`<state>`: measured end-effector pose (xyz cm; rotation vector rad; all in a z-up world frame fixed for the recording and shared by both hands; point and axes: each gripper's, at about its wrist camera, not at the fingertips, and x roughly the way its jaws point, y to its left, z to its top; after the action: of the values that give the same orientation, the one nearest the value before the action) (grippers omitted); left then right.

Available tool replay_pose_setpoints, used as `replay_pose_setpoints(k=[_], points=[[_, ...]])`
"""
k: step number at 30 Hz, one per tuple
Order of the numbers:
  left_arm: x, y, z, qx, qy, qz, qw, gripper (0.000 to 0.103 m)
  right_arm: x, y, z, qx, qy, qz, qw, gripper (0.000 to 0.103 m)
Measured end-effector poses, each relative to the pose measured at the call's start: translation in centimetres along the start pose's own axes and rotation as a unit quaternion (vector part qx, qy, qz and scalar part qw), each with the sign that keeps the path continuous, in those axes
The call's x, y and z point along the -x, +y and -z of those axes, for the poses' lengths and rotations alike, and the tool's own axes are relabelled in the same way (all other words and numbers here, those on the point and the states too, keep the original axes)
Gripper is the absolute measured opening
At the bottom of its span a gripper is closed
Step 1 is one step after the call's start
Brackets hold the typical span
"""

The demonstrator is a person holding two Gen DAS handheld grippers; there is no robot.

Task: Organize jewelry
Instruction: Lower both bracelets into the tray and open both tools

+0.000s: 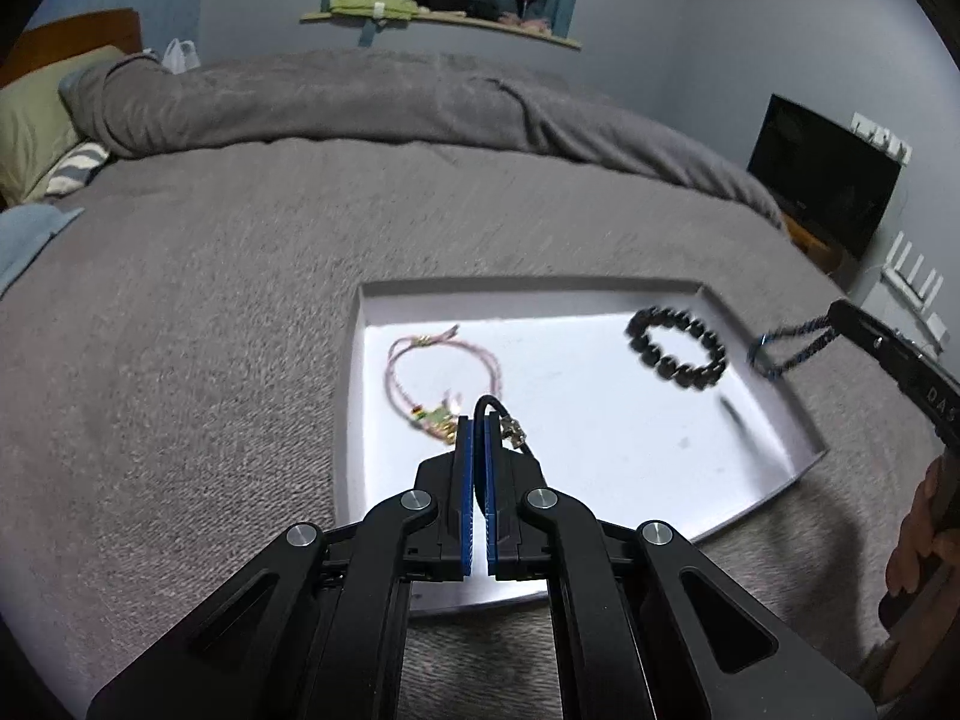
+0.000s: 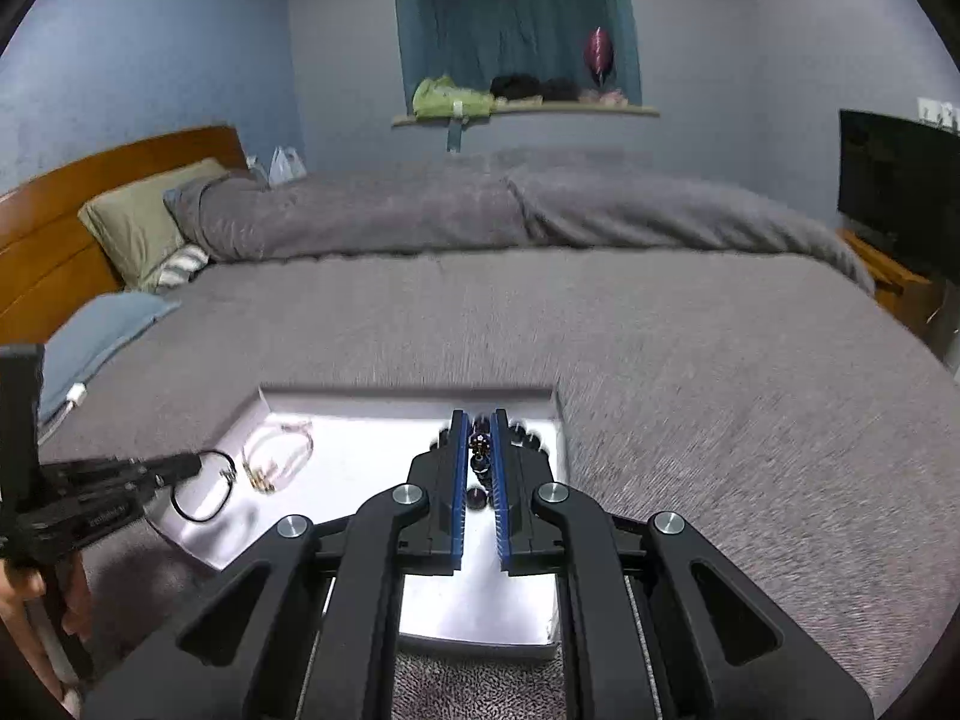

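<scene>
Gripping a black cord (image 1: 501, 414) over the tray (image 1: 762, 414), the left gripper (image 1: 478, 420) has the pink bracelet (image 1: 441, 372) just left of its jaws, while the right gripper (image 2: 479, 420) pinches a blue braid (image 1: 792, 345) beside the beads (image 1: 675, 348).

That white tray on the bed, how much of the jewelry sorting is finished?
Two pieces already lie in the white tray: a pink cord necklace and a black bead bracelet. In hand: the left gripper is shut on a thin black cord bracelet, and the right gripper on a blue braided bracelet, both over the tray. Left: setting those two down.
</scene>
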<state>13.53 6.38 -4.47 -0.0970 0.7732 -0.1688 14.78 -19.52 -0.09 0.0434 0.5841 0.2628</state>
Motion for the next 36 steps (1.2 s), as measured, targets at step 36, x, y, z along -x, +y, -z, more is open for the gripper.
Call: replay_pose_setpoints(k=[36], points=[[-3.2,1.3,1.7,-0.023,0.061,-0.035,0.9973,0.004,-5.6,0.2,4.0,0.027,0.117,0.016,0.993,0.008]])
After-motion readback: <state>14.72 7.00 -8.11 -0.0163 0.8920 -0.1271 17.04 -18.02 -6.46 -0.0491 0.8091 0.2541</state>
